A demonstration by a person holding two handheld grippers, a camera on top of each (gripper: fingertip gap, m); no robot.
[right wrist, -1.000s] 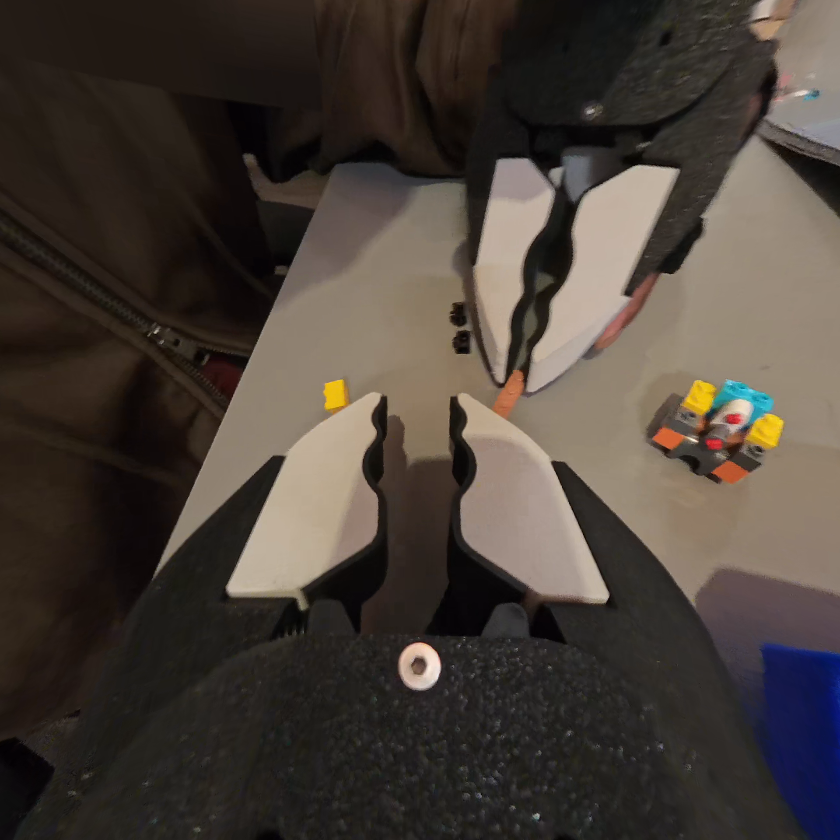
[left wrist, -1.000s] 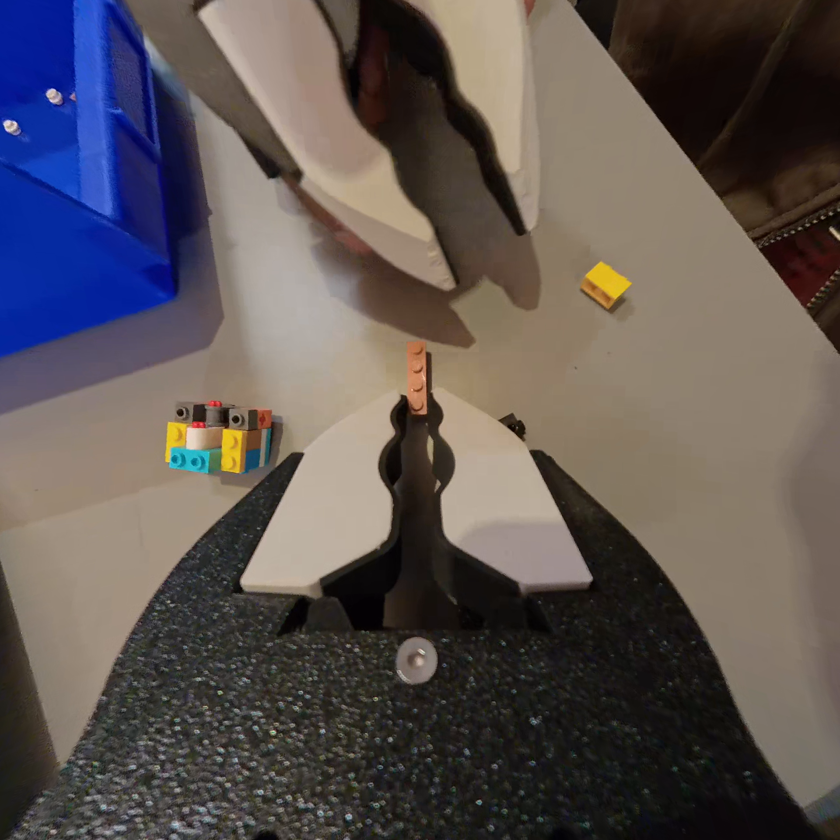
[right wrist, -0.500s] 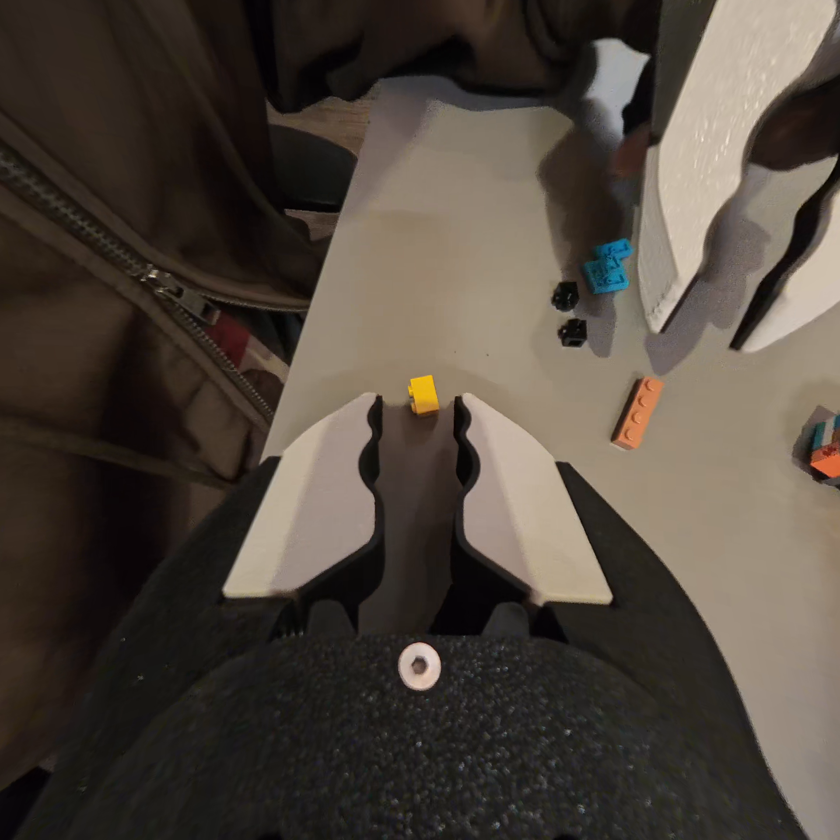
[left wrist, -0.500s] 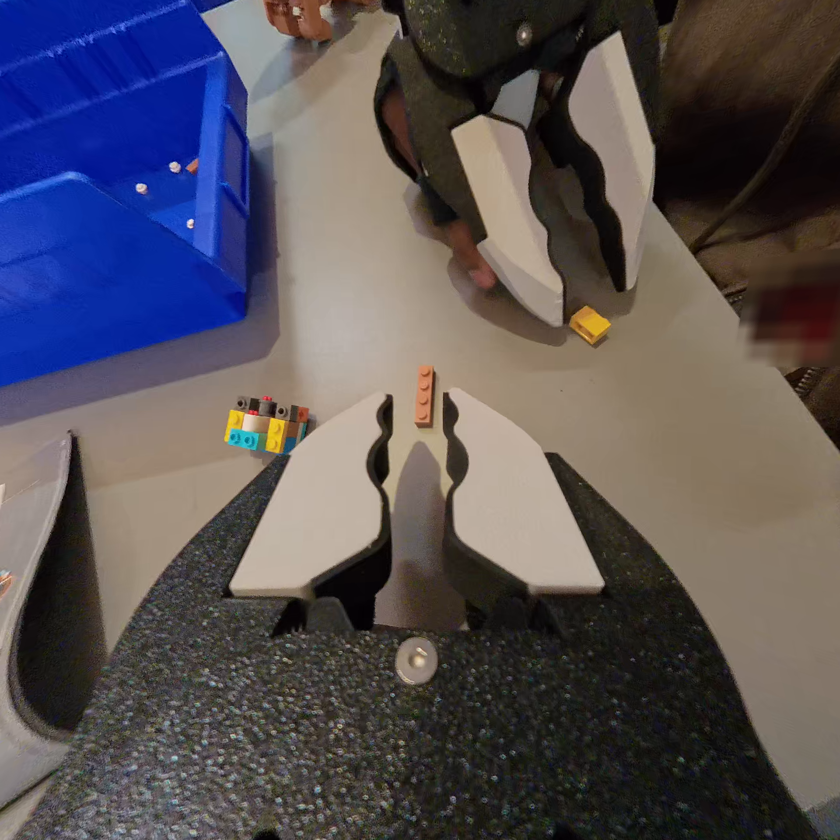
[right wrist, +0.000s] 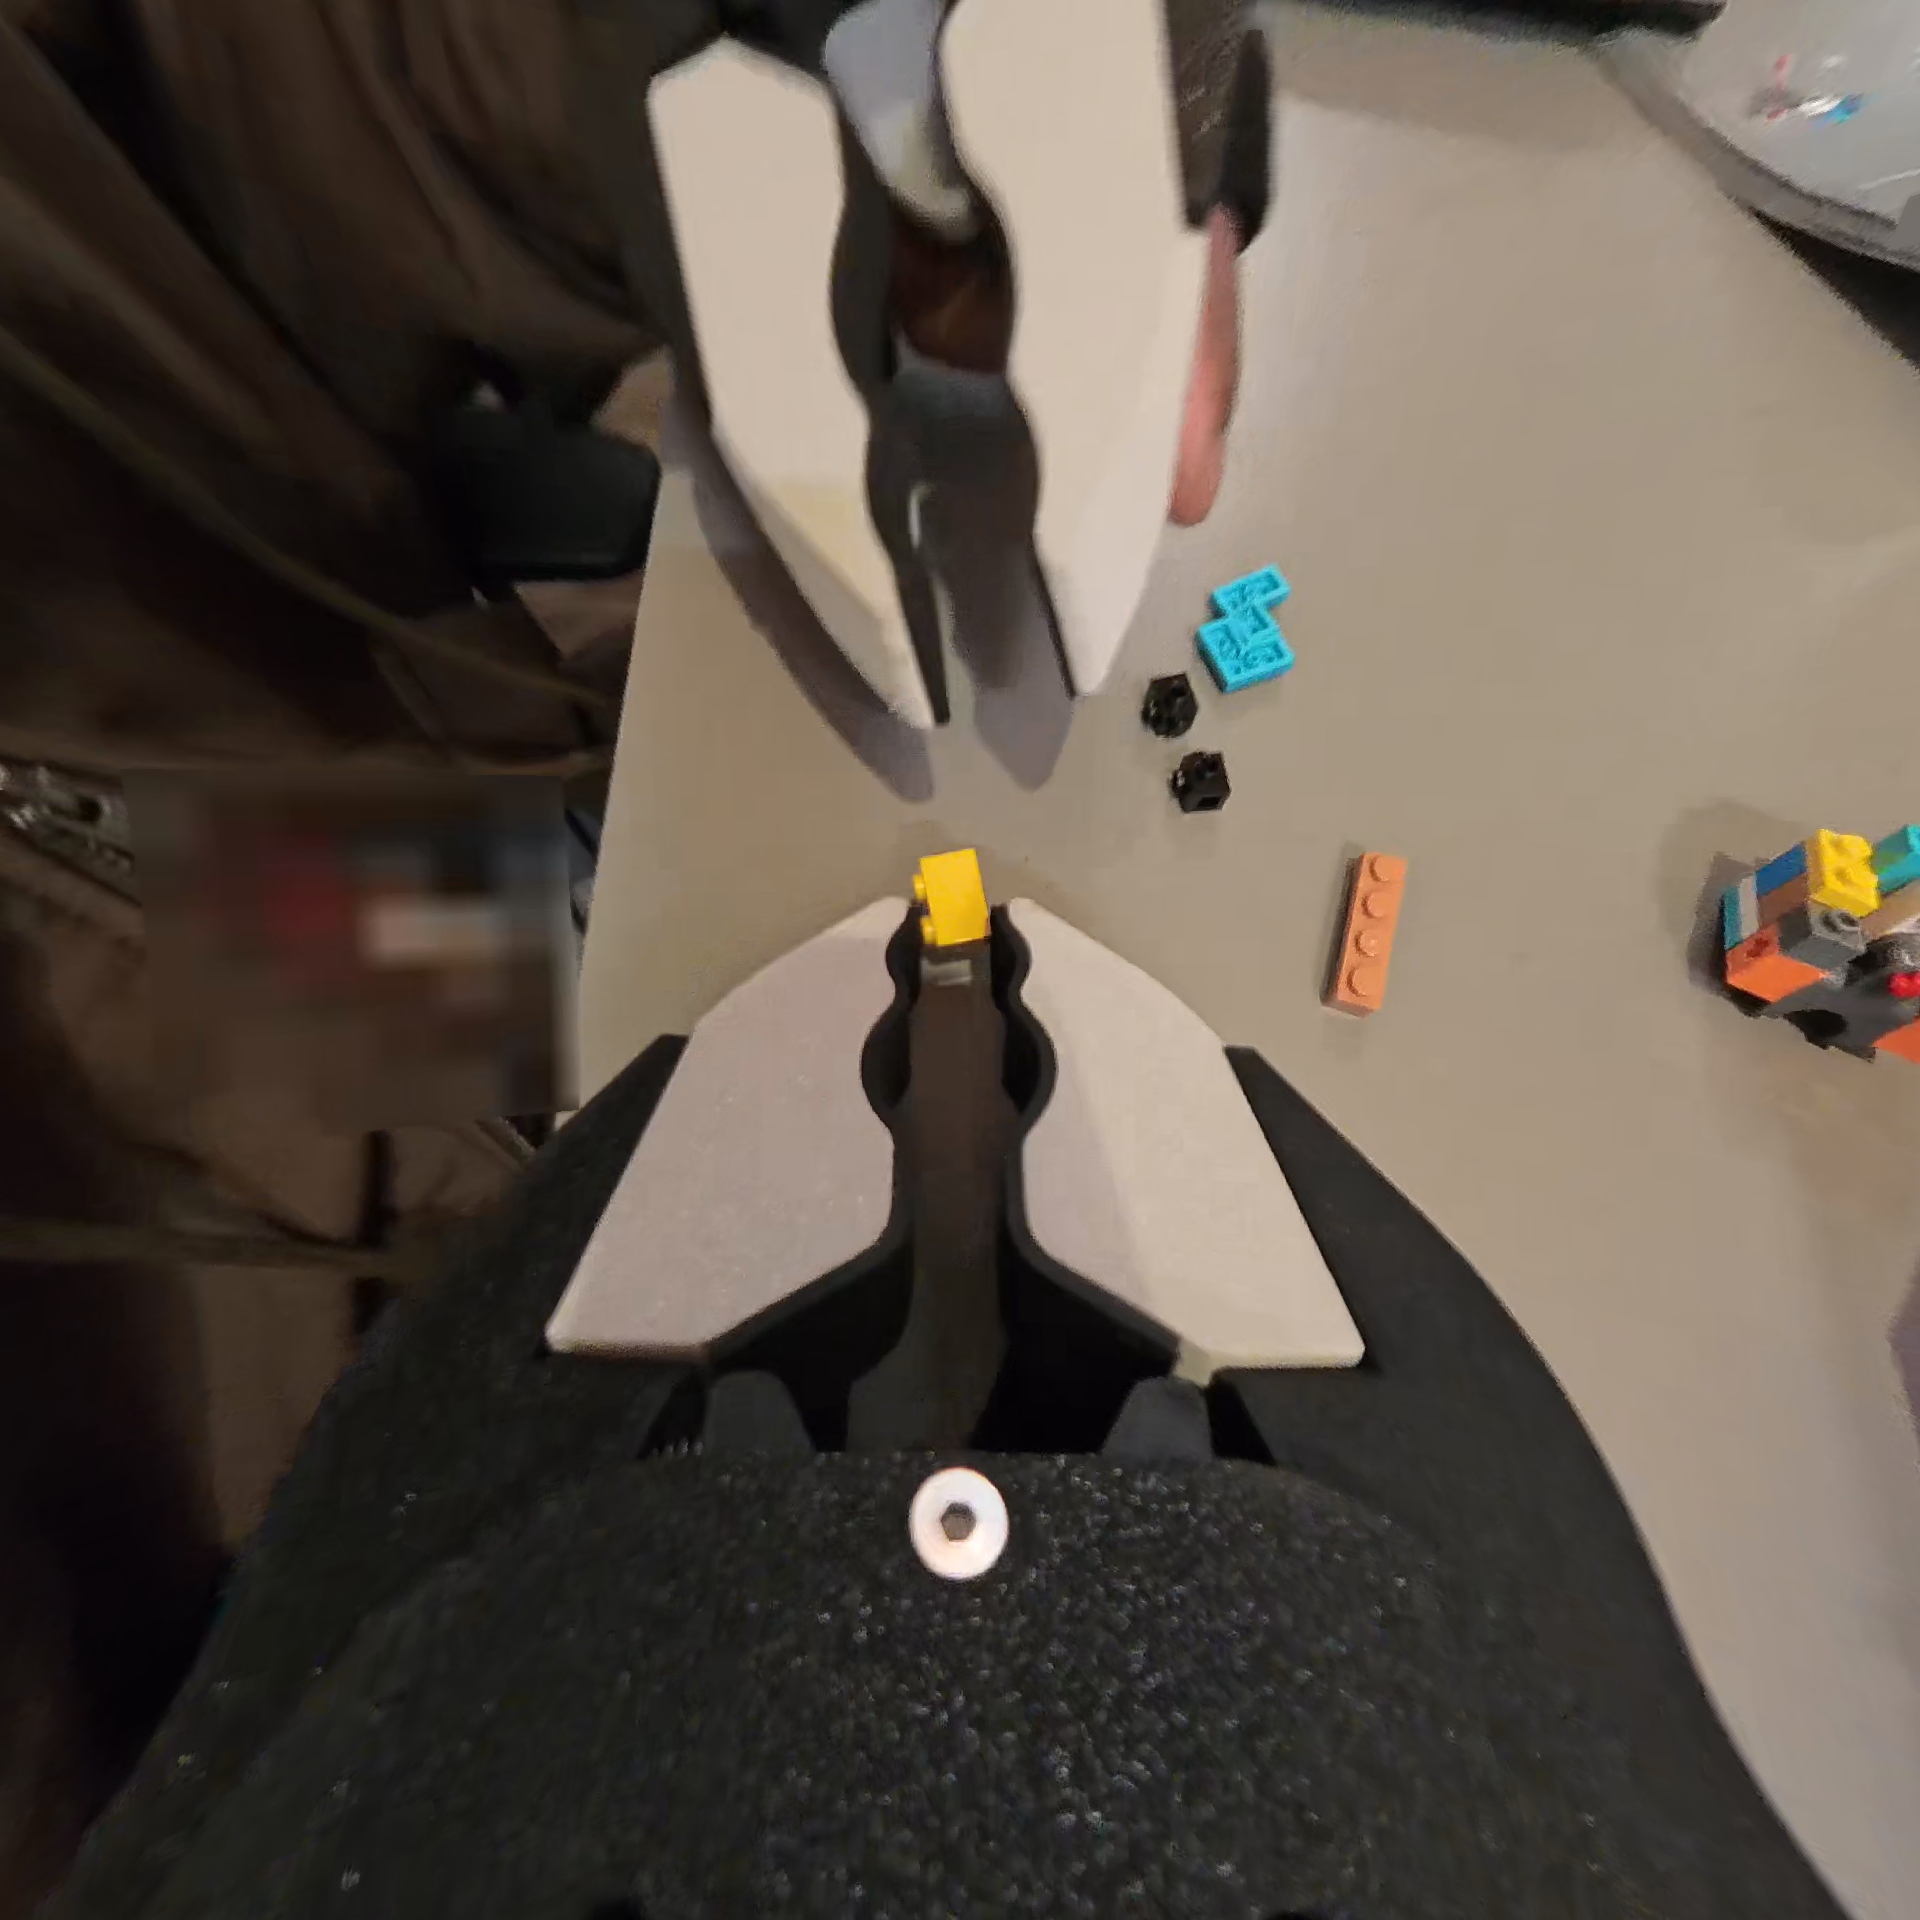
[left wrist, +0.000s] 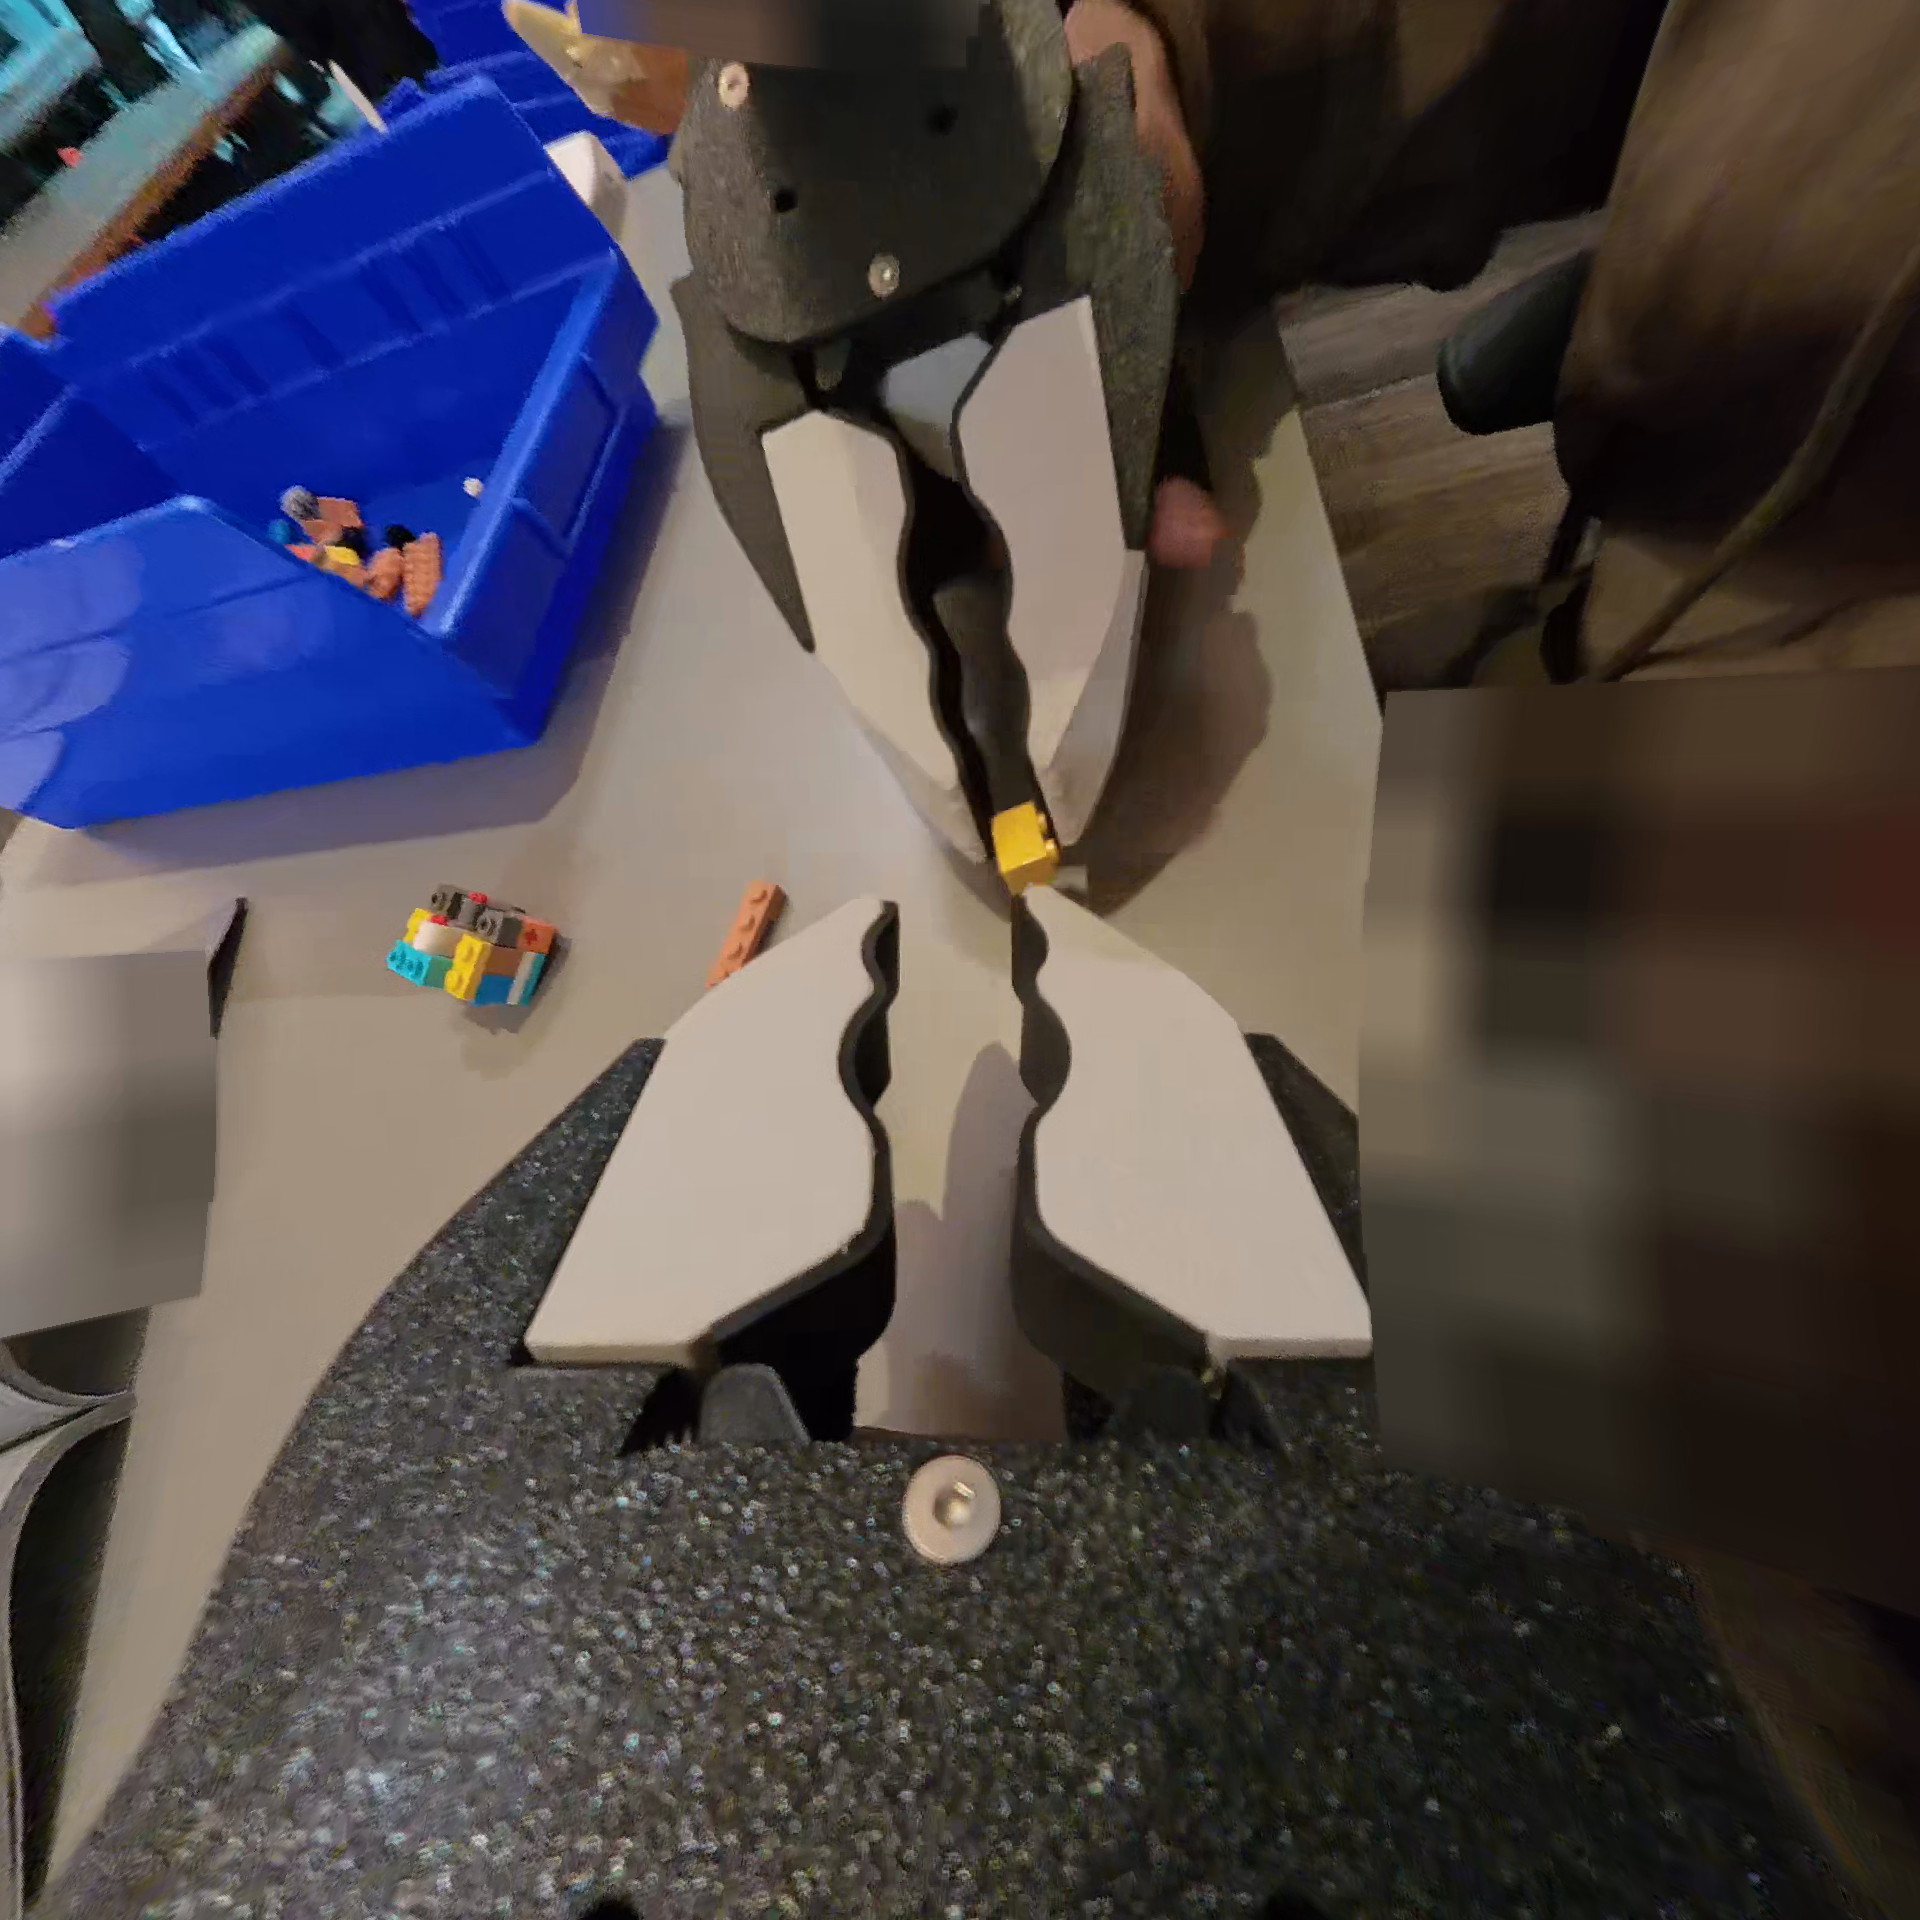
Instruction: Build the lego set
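Observation:
My right gripper (right wrist: pixel 951 914) is shut on a small yellow brick (right wrist: pixel 952 899), held at its fingertips near the table's edge; the brick also shows in the left wrist view (left wrist: pixel 1023 847) between the far gripper's tips. My left gripper (left wrist: pixel 954 914) is open and empty, facing the right one tip to tip. An orange four-stud plate (right wrist: pixel 1369 930) lies flat on the grey table, also seen in the left wrist view (left wrist: pixel 744 933). The small multicoloured lego build (left wrist: pixel 473 956) stands left of it, and at the right edge of the right wrist view (right wrist: pixel 1829 935).
A blue bin (left wrist: pixel 312 499) holding several loose pieces stands at the back left. A cyan plate (right wrist: pixel 1247 629) and two small black pieces (right wrist: pixel 1200 779) lie beyond the orange plate. The table edge (right wrist: pixel 613 790) runs just left of the yellow brick, a person's dark jacket beyond it. The tips of both grippers are at nearly the same place.
My left gripper let go of the orange plate, opened and drew back and right. My right gripper moved onto the yellow brick and closed on it.

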